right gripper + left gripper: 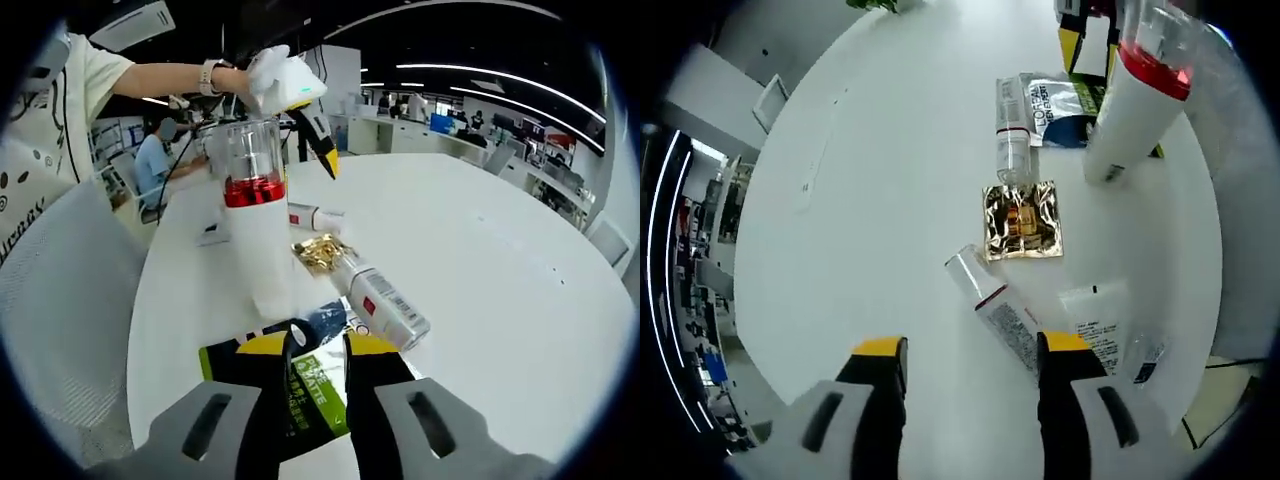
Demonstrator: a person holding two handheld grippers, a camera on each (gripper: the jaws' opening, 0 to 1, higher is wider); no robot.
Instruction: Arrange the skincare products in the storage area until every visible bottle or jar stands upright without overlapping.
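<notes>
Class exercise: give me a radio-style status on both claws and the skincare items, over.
Left claw open, empty. Right claw shut on green-yellow sachet. Tall white bottle with clear red-banded cap upright; clear tube lying flat. Gold foil packet amid them.

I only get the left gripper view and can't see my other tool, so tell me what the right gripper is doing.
Observer: The right gripper has its jaws drawn close on a green packet that lies low in front of it.
Operator: Now tell me whether the tall white bottle stands straight.
Observer: Seen from the side, the white bottle stands upright on its base with its clear cap on top.
Operator: Report where my left gripper sits.
Observer: The left gripper hangs in the air over the table, beyond the bottle, held by a person's hand.
</notes>
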